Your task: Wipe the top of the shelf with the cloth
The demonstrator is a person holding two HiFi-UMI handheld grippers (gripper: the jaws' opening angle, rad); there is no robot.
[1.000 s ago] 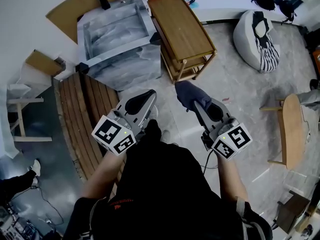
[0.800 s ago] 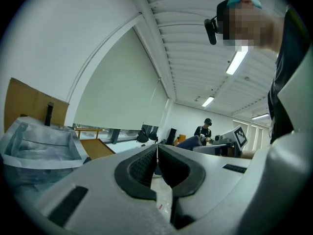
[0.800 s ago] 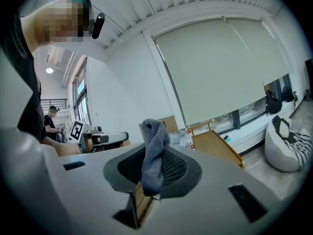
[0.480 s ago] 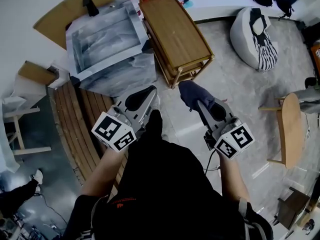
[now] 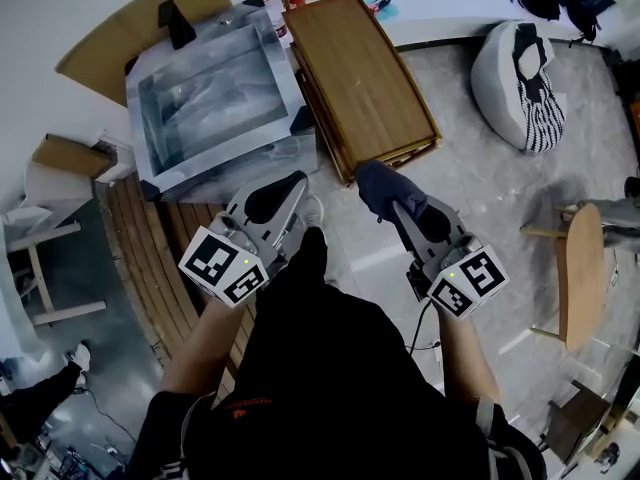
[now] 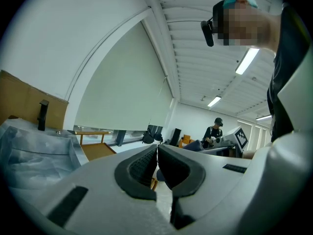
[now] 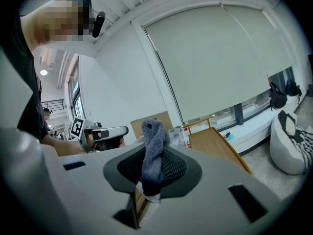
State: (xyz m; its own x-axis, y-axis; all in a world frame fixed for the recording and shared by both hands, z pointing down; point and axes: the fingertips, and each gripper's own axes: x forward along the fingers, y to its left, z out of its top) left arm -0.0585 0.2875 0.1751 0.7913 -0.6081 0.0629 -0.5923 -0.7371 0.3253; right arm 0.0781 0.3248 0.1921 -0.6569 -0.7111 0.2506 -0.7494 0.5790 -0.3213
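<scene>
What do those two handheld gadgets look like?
The left gripper and right gripper are grey plastic wedges with black ribbed pads and a white cube of black square markers. A black cable trails from the right one.

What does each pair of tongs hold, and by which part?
The right tongs pinch the grey-blue cloth by one bunched end. The left tongs are shut on nothing.

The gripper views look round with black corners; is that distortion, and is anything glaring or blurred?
Yes: both gripper views are wide-angle, so straight lines curve and corners go black. Left gripper view: the ceiling lights glare mildly. Right gripper view: the cloth in the jaws is sharp. Head view: evenly lit, no hard shadows on the shelf top.
</scene>
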